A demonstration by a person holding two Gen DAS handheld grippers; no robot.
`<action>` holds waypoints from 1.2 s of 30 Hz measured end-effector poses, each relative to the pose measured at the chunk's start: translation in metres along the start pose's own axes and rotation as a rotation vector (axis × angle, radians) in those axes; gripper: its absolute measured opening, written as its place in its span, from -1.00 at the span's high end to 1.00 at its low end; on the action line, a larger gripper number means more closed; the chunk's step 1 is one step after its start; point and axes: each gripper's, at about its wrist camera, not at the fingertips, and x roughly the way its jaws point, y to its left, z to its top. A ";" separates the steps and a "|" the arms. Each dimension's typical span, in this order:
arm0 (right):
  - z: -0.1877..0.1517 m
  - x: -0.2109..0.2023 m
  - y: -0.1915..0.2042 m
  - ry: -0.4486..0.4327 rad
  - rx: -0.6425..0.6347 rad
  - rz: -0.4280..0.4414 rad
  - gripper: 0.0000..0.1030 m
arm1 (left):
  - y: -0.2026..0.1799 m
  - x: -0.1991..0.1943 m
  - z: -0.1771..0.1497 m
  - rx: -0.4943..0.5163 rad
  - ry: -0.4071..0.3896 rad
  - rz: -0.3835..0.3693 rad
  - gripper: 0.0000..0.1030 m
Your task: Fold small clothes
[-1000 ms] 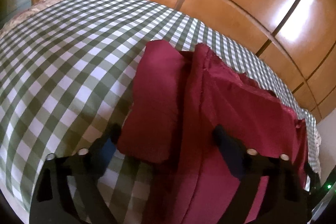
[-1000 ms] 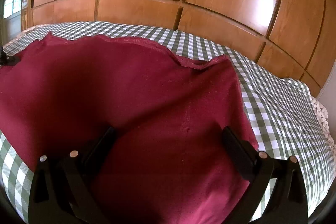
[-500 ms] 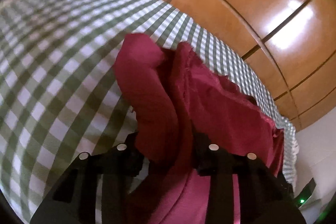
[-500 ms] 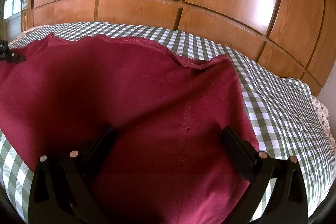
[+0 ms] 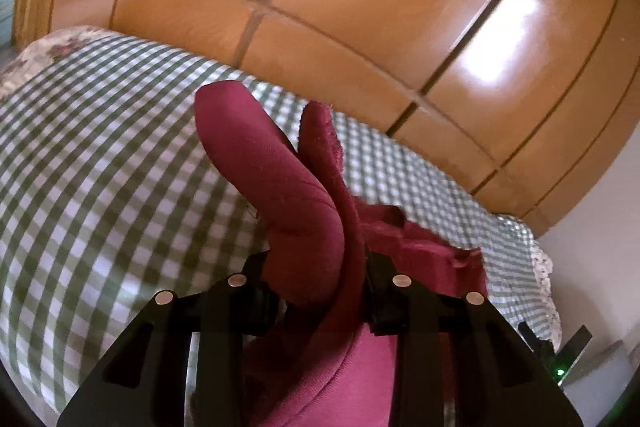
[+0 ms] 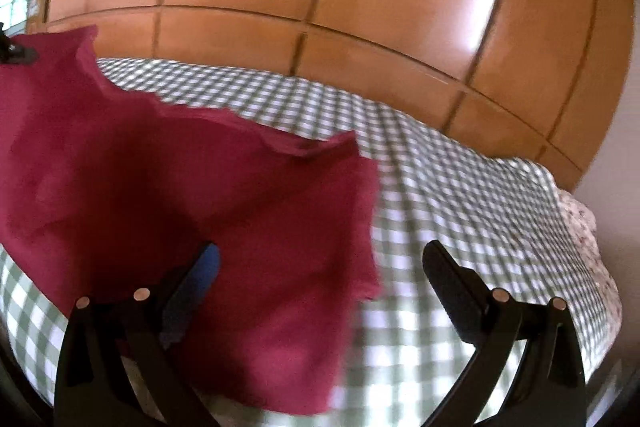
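Folding barely begun: left gripper (image 5: pixel 316 279) closing on cloth (image 5: pixel 304 227) (bunched, lifted); right gripper (image 6: pixel 320 267) wide open, empty.

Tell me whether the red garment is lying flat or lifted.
Partly lifted. The left gripper pinches a bunched edge of the red garment and holds it above the checked bedsheet; the rest drapes down.

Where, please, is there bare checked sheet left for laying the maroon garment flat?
Bare checked sheet lies left of the lifted maroon garment, up to the wooden panels, and right of its edge in the right wrist view. The middle is crowded with cloth.
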 end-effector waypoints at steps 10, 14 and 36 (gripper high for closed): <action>-0.042 0.030 -0.032 0.117 0.228 0.012 -0.96 | -0.063 -0.005 0.009 0.113 -0.019 -0.095 0.40; -0.048 0.031 -0.037 0.106 0.297 0.056 -0.96 | -0.093 0.003 0.009 0.173 -0.014 -0.125 0.40; -0.054 0.028 -0.047 0.066 0.351 0.113 -0.97 | -0.225 0.123 -0.094 0.477 0.232 -0.187 0.41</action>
